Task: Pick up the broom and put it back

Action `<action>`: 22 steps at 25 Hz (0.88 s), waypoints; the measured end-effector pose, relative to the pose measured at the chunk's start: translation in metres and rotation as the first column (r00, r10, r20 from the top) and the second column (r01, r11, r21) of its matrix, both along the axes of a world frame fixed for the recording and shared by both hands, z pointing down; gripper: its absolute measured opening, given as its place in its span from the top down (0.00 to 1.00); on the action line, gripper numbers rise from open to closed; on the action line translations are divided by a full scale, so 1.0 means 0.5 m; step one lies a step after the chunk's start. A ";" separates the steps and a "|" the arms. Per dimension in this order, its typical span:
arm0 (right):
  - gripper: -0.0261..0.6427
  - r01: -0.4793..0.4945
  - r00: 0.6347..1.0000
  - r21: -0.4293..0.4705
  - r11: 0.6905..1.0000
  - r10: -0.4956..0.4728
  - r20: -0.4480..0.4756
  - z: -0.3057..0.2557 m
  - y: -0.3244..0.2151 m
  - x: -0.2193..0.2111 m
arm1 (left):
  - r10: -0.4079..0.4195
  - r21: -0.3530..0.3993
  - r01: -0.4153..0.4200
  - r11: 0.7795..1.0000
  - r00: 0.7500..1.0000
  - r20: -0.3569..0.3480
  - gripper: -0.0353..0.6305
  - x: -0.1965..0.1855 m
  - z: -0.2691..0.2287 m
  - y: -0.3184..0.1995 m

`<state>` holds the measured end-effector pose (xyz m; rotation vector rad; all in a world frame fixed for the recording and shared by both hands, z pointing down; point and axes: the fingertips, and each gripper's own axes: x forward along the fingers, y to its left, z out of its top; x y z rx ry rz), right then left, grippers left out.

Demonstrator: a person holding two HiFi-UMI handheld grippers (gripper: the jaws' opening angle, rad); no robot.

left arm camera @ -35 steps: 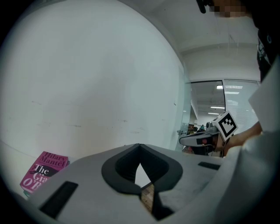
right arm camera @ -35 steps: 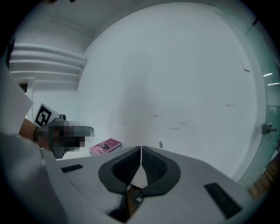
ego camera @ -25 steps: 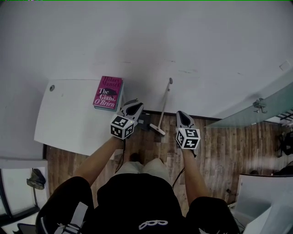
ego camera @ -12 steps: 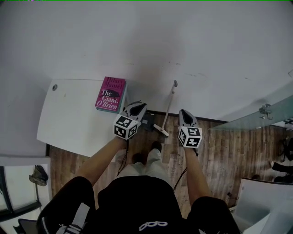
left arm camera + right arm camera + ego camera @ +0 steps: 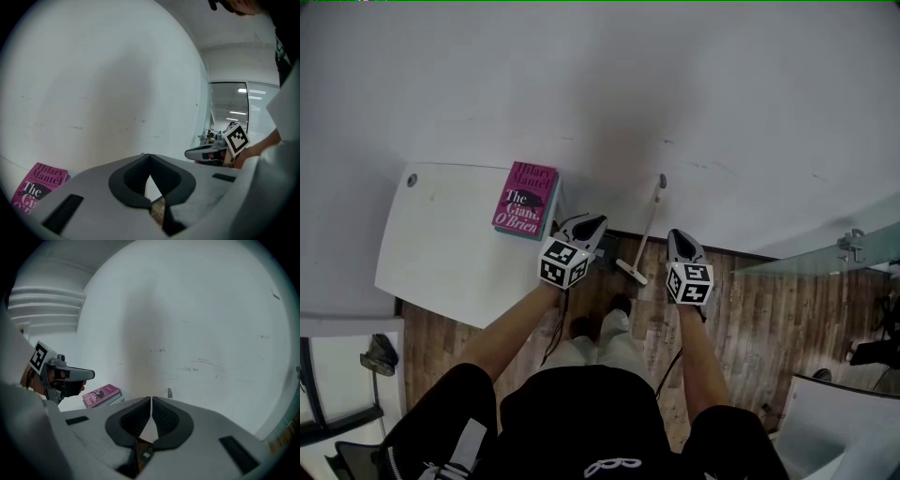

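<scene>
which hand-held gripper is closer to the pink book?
Left. The left hand-held gripper is just beside the pink book; the right hand-held gripper is on the far side of the broom from it.

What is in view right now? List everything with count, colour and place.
wall: one, white, ahead
floor: one, brown wood planks, below
table: one, white, at left against the wall
book: one, pink, on the table's corner by the wall
broom: one, pale, standing against the wall, head on the floor, right of the table
glass panel: one, clear, far right
dark object: one, on the floor between table and broom, too hidden to name
left tool: one, grey, jaws shut, empty, near the book
right tool: one, grey, jaws shut, empty, right of the broom
arms: two, bare forearms, behind the tools
</scene>
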<state>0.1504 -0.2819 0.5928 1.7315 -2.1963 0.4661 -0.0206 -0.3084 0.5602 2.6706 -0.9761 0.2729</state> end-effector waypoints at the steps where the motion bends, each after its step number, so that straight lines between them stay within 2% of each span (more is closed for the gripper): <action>1: 0.92 0.001 1.000 -0.005 1.000 -0.001 -0.001 0.006 -0.007 0.005 | -0.001 -0.003 0.001 1.000 1.000 0.001 0.91 0.005 0.004 -0.006; 12: 0.92 0.034 0.999 -0.054 0.998 -0.033 0.016 0.083 -0.104 0.042 | -0.017 -0.038 0.017 0.999 1.000 0.012 0.91 0.052 0.058 -0.067; 13: 0.90 0.041 0.999 -0.062 0.997 -0.040 0.018 0.092 -0.113 0.042 | -0.021 -0.042 0.021 0.999 1.000 0.012 0.91 0.055 0.062 -0.072; 15: 0.73 0.061 0.998 -0.082 0.995 -0.059 0.023 0.112 -0.132 0.040 | -0.030 -0.050 0.030 0.998 0.999 0.013 0.91 0.057 0.072 -0.082; 22: 0.68 0.098 0.995 -0.142 0.985 -0.098 0.002 0.184 -0.204 0.044 | -0.071 -0.074 0.072 0.995 0.997 0.018 0.91 0.057 0.107 -0.120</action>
